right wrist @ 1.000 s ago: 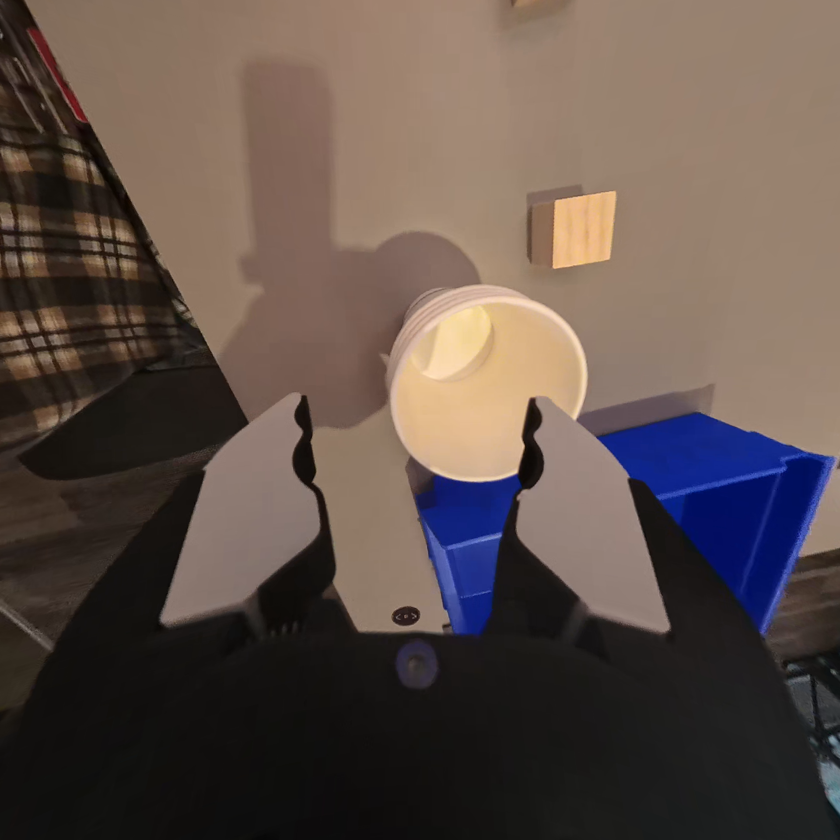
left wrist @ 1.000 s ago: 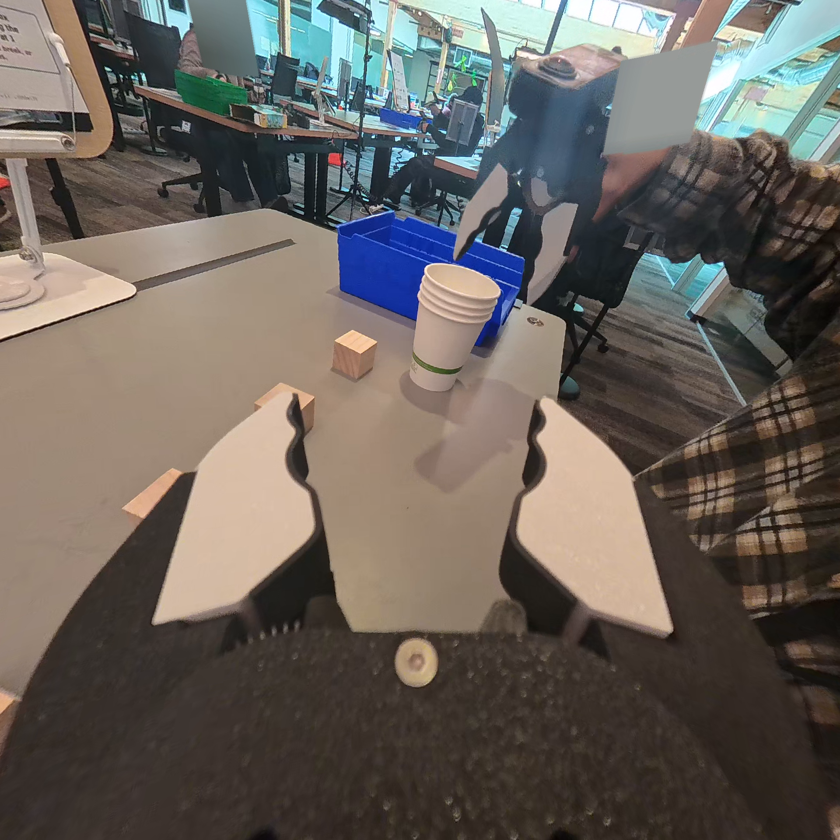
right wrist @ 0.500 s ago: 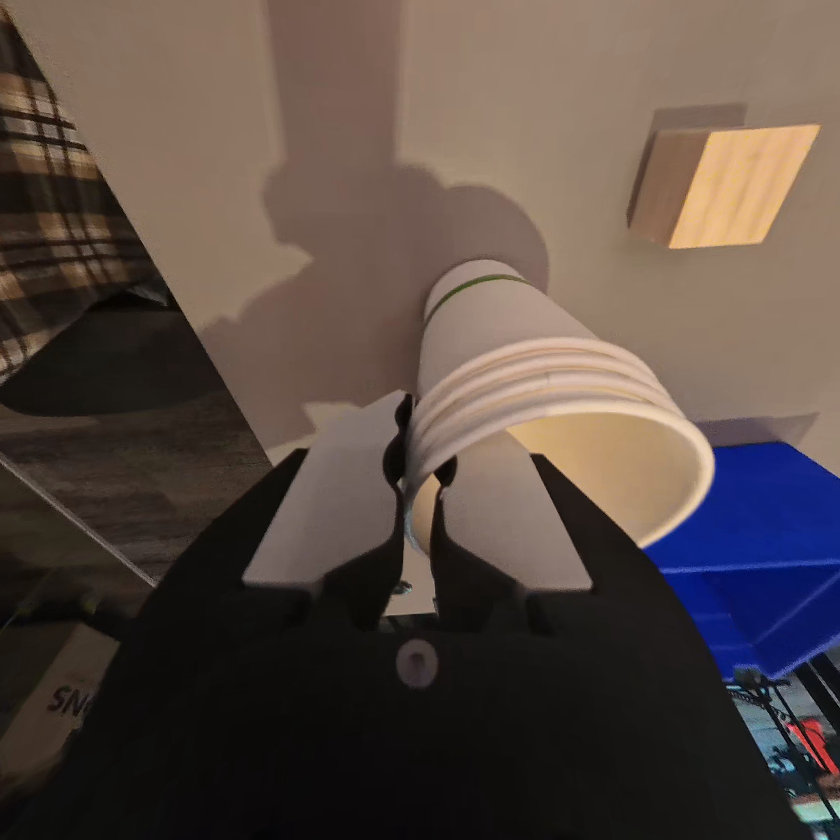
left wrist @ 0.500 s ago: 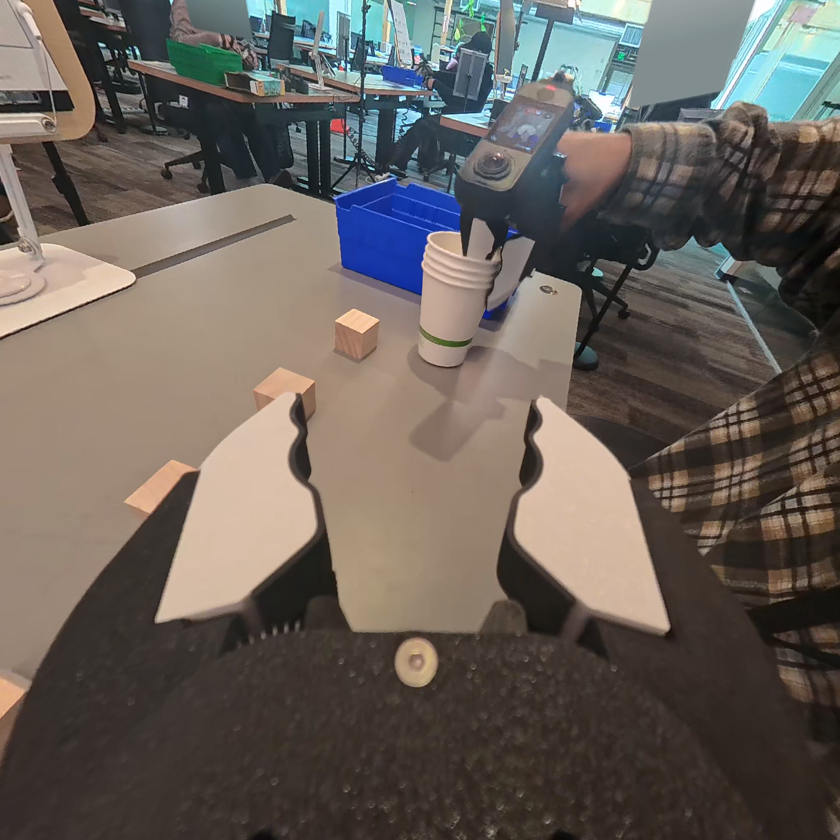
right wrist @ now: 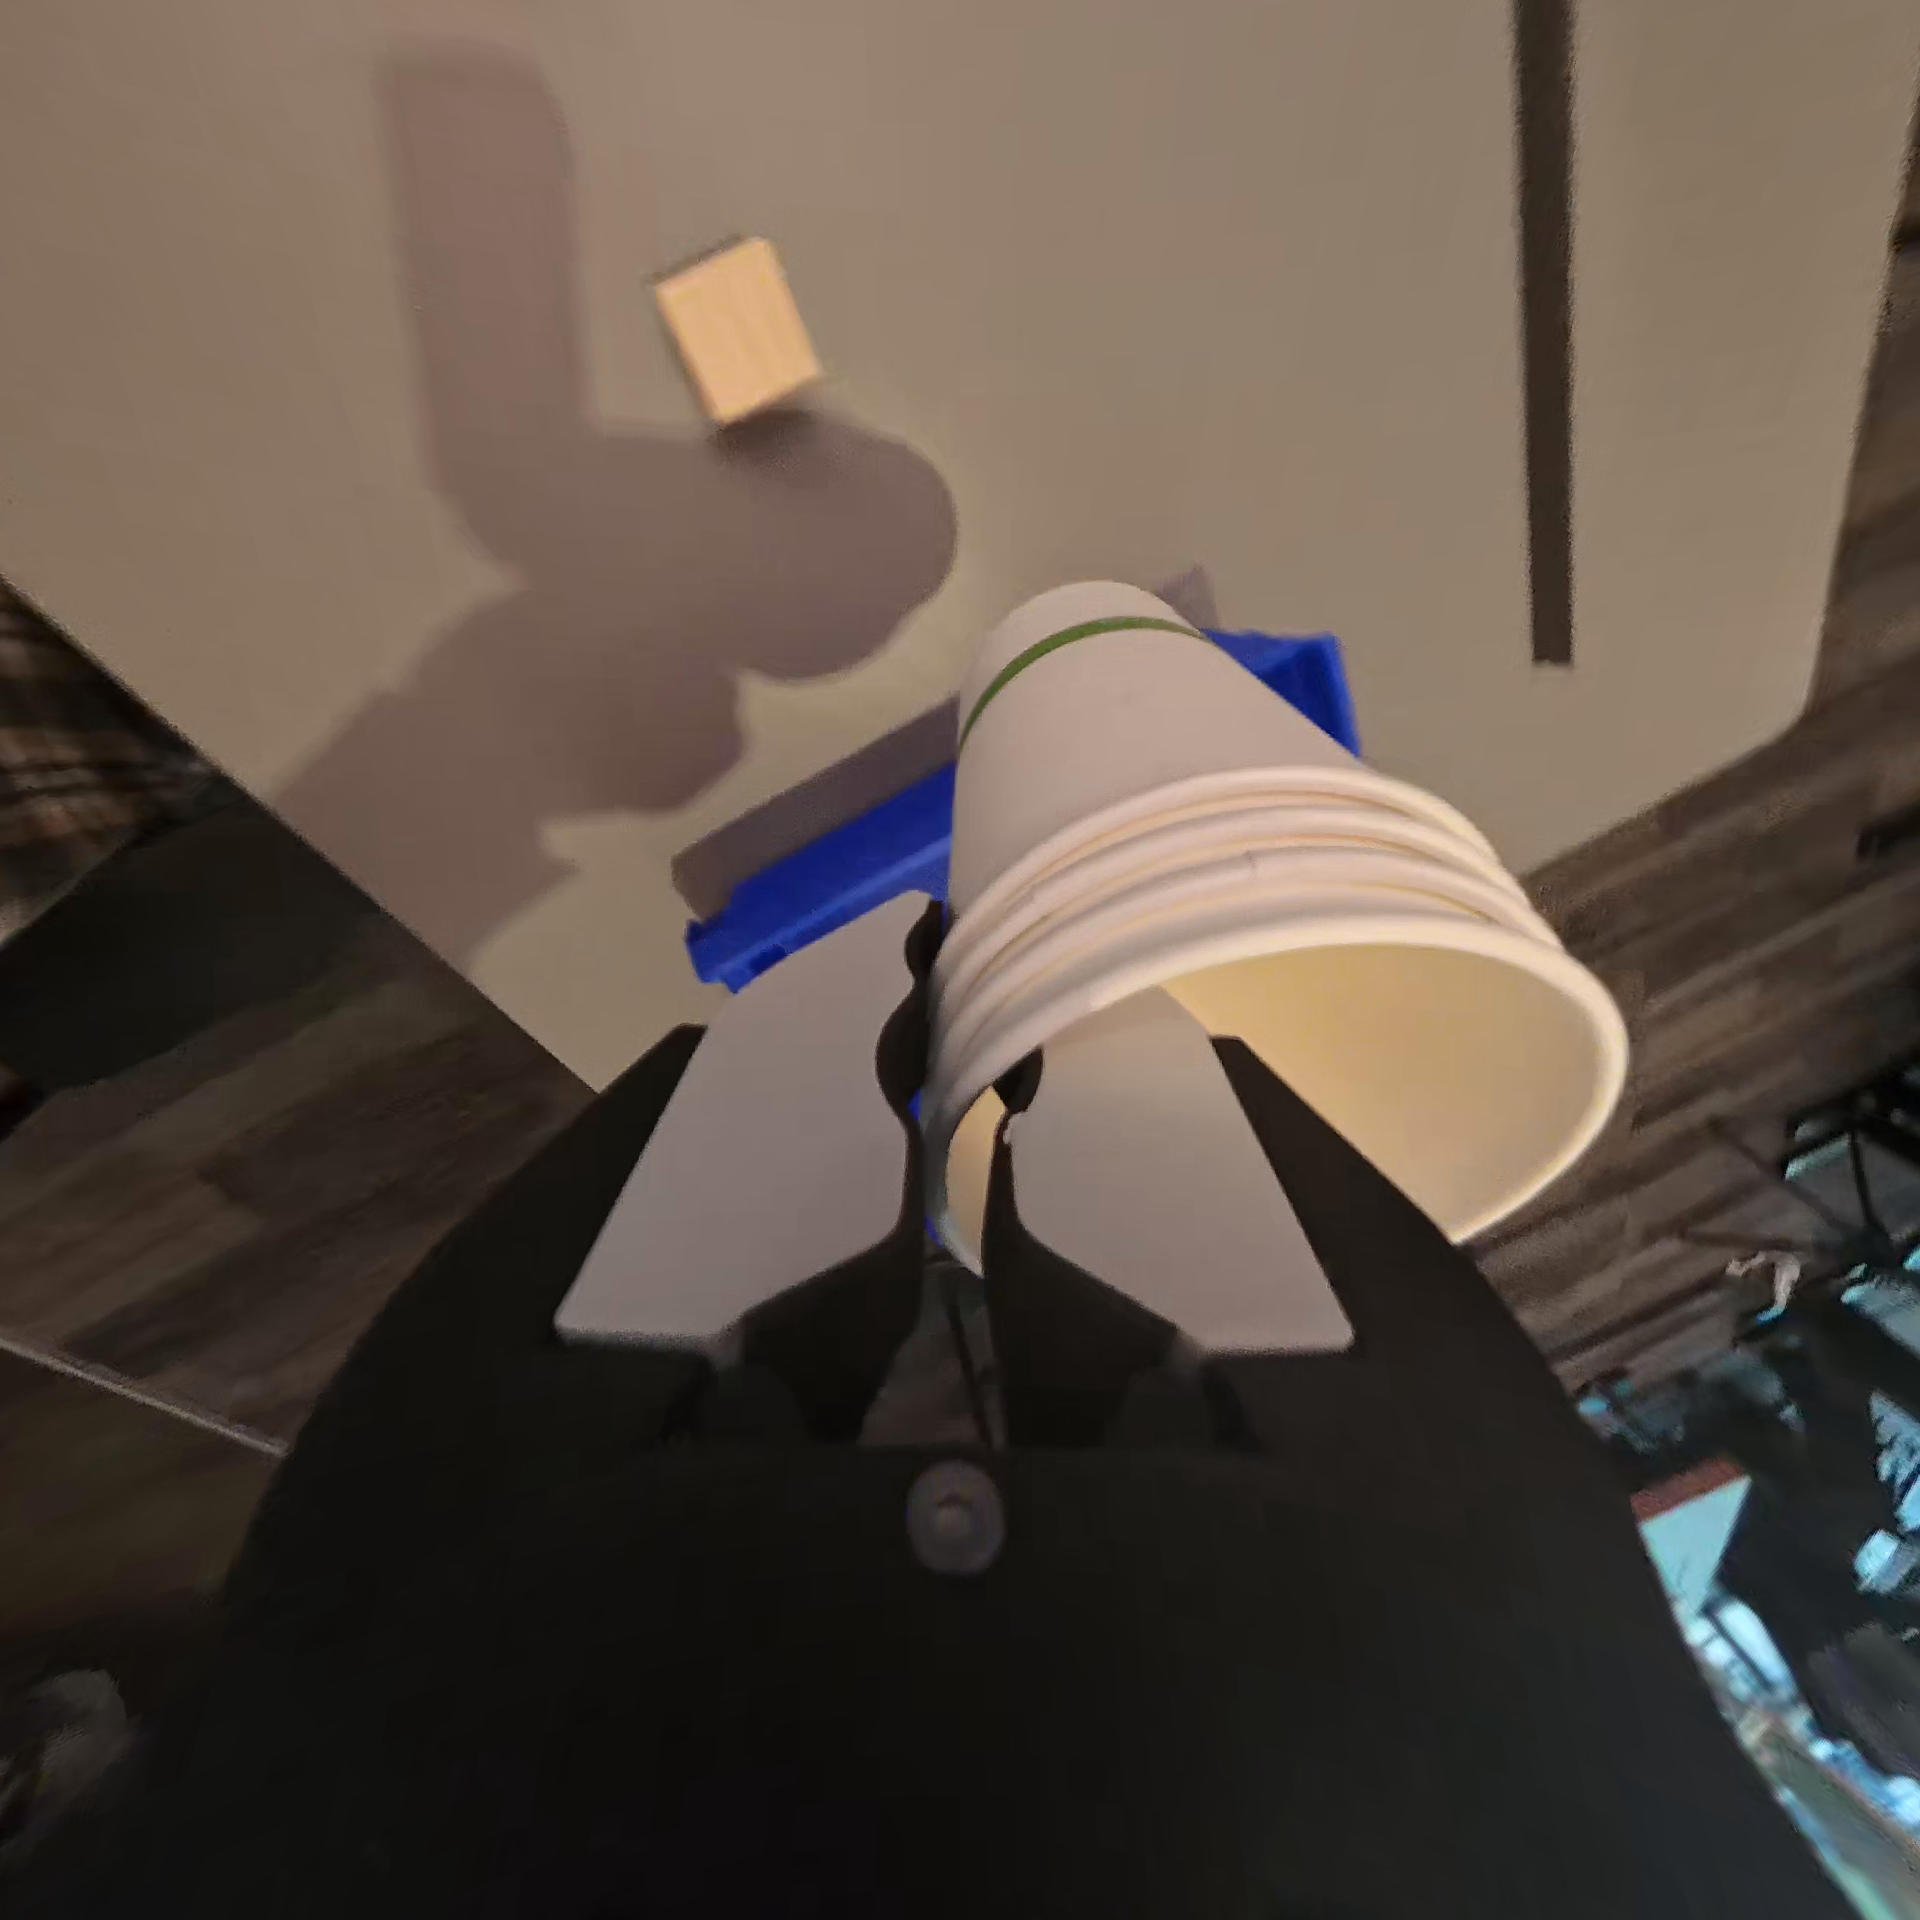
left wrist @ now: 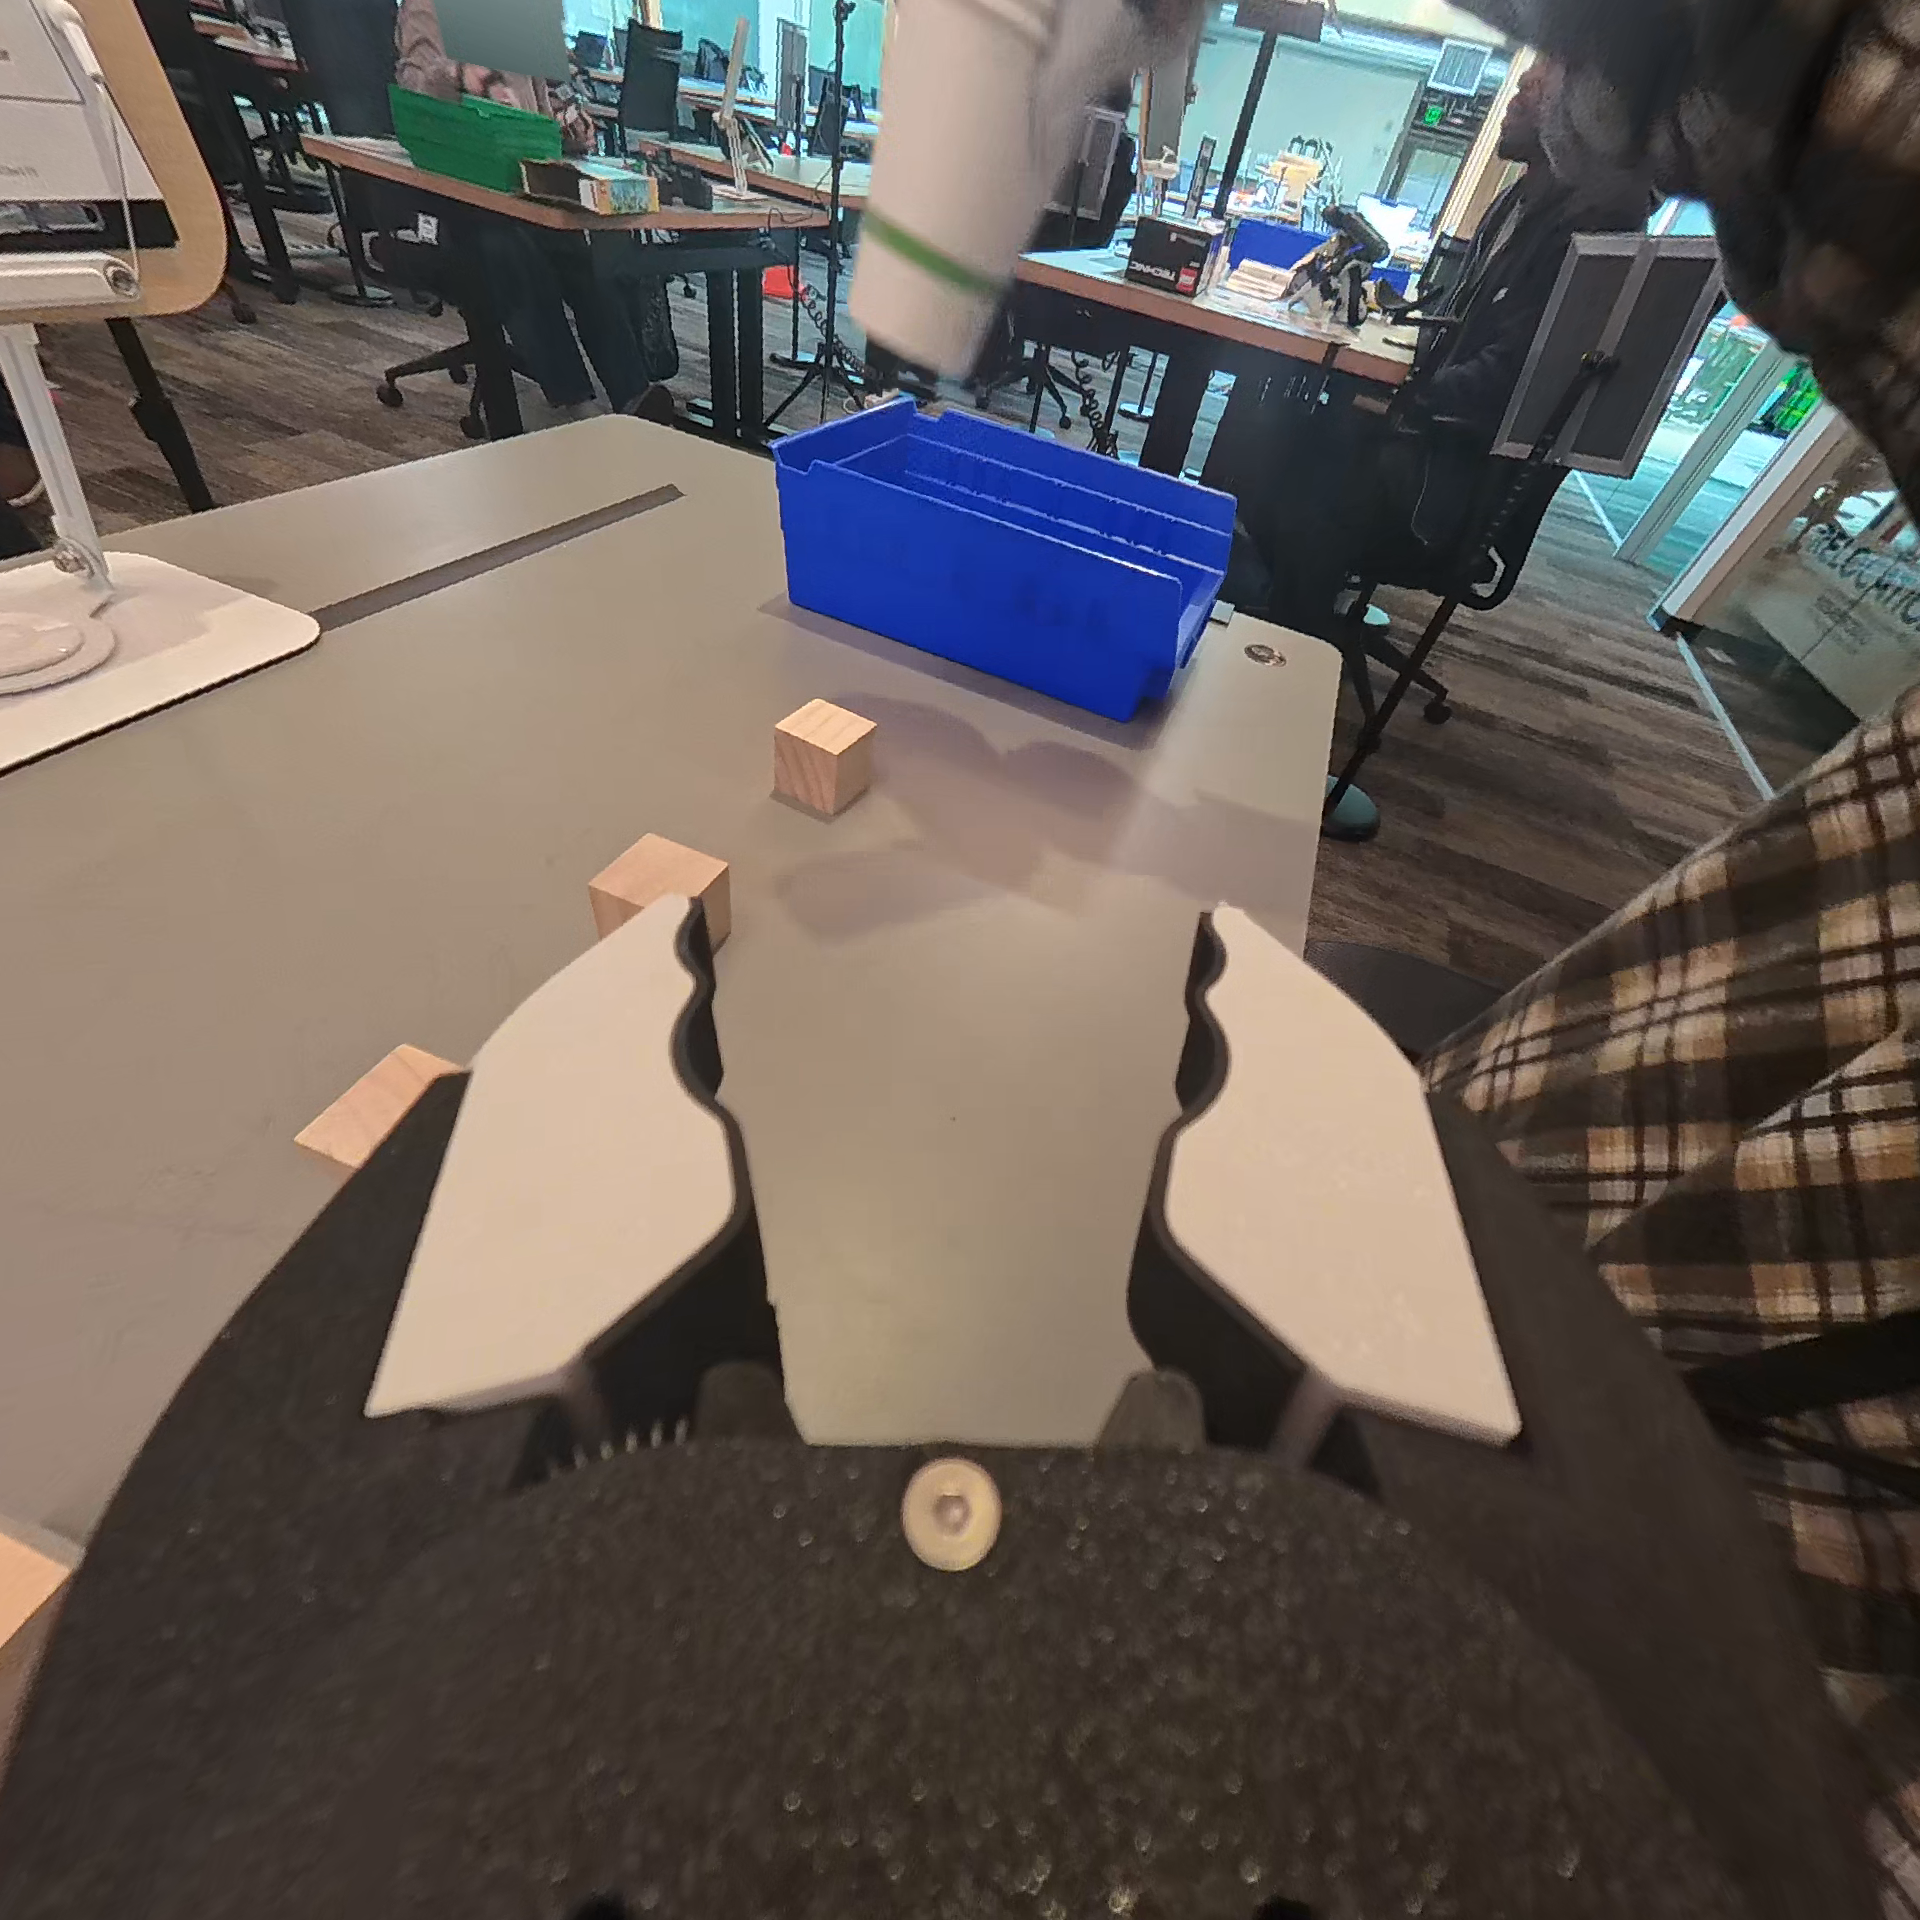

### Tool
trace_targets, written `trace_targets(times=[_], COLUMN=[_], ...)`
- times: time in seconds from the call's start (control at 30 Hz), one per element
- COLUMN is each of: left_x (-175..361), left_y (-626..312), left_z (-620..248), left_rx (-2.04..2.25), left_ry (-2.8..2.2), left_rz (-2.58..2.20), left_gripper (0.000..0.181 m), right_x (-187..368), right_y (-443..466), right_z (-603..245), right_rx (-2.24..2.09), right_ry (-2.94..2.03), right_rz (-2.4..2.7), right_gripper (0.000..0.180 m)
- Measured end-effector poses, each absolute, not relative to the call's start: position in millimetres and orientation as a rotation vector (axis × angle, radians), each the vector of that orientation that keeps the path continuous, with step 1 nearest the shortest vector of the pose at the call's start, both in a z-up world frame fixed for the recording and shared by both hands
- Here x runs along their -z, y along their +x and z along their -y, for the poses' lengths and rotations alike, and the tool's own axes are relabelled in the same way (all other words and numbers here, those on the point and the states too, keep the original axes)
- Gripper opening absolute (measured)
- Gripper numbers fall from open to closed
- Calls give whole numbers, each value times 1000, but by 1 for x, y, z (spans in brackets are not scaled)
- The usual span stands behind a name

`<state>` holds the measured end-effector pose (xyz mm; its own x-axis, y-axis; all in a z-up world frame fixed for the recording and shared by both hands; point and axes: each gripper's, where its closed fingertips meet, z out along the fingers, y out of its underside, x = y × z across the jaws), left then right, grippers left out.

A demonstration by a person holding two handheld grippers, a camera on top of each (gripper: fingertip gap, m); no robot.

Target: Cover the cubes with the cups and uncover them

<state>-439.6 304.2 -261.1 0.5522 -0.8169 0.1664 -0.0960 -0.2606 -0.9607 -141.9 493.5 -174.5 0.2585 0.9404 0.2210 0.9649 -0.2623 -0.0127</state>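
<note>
R gripper (right wrist: pixel 961 1049) has its fingers pinching the rim of a stack of white paper cups (right wrist: pixel 1195 873), one finger inside the mouth, one outside; stack hangs in the air, tilted, well above the grey tabletop (right wrist: pixel 1143 260), w/ a green band near the base. In the left wrist view the same stack (left wrist: pixel 951 197) shows blurred at top, above and behind the blue bin (left wrist: pixel 997 582), which sits at the tabletop's far edge. L gripper (left wrist: pixel 951 1023) is low over the tabletop, fingers spread wide w/ nothing between them. Three wooden cubes sit uncovered in a rough diagonal: far cube (left wrist: pixel 823 767) near the bin, middle cube (left wrist: pixel 657 888) just behind the L finger tip, near cube (left wrist: pixel 364 1107) partly hidden by the gripper body. Far cube (right wrist: pixel 738 327) also shows in the right wrist view. No print readable on the cups besides the band. A plaid sleeve (left wrist: pixel 1714 1091) is at right. A white stand base (left wrist: pixel 135 644) sits on the tabletop at left; the card above it bears writing.
</note>
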Motion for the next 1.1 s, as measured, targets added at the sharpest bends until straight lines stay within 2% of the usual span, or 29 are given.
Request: trace_targets(times=[0.03, 0.2, 0.57, 1.0, 1.07, 1.1], left_x=[261, 264, 268, 271, 270, 269], left_y=[-439, -440, -445, -444, -444, -445], left_z=[-304, -306, -313, -315, -314, -314], left_rx=[836, 827, 824, 816, 818, 818], left_ry=[-1714, -1724, -1737, -1748, -1747, -1746], left_rz=[-769, -772, -760, -766, -764, -763], left_gripper=[86, 86, 85, 84, 85, 84], right_x=[169, 179, 284, 334, 344, 348], right_y=[-133, -88, -13, -10, -12, -11], right_z=[-506, -555, -581, -596, -596, -596], right_rx=[263, 311, 221, 256, 246, 251], right_ry=[-2408, -2602, -2949, -2982, -2984, -2985], right_rz=[1758, 1573, 1362, 1393, 1401, 1392], right_gripper=[5, 5, 5, 6, 11, 27])
